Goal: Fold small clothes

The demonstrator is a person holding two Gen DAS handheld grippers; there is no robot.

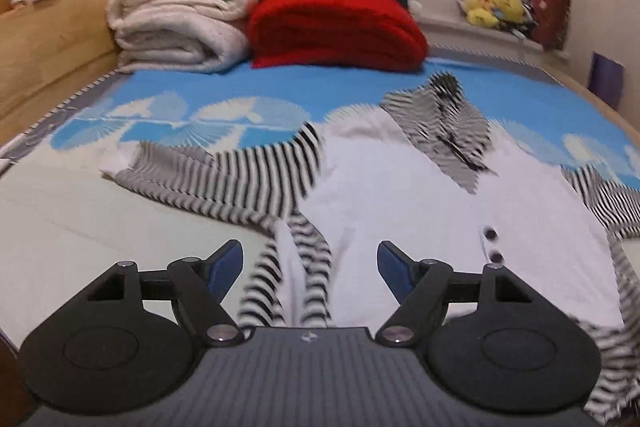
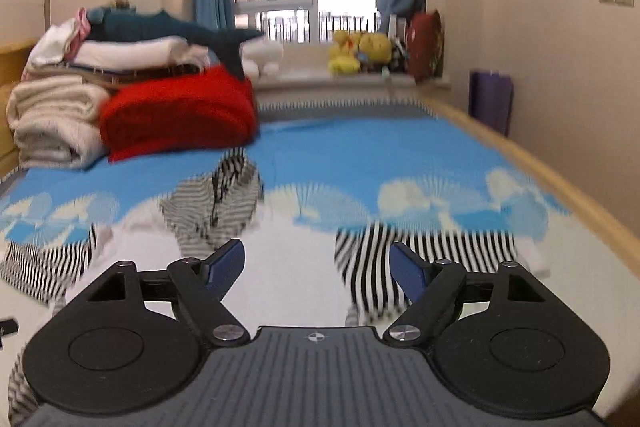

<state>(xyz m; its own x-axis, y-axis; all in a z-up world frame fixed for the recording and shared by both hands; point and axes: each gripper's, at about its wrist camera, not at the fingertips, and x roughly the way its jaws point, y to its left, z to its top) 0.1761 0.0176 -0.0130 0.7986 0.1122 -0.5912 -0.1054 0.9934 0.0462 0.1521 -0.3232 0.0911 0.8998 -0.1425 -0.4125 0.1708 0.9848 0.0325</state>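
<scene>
A small white garment (image 1: 400, 195) with black-and-white striped sleeves and a striped collar lies spread flat on the bed. Its left sleeve (image 1: 240, 179) stretches out to the left; two dark buttons (image 1: 493, 247) show on its front. My left gripper (image 1: 310, 259) is open and empty, hovering just above the garment's lower left part. In the right wrist view the collar (image 2: 220, 203) lies ahead to the left and the right sleeve (image 2: 420, 247) ahead to the right. My right gripper (image 2: 316, 263) is open and empty above the garment's white body (image 2: 296, 259).
The bed has a blue and white patterned cover (image 1: 240, 95). A stack of folded cream blankets (image 1: 176, 23) and a red blanket (image 1: 336, 27) sits at the far left. A wooden bed frame (image 2: 540, 163) runs along the right. Yellow plush toys (image 2: 360, 55) sit on the windowsill.
</scene>
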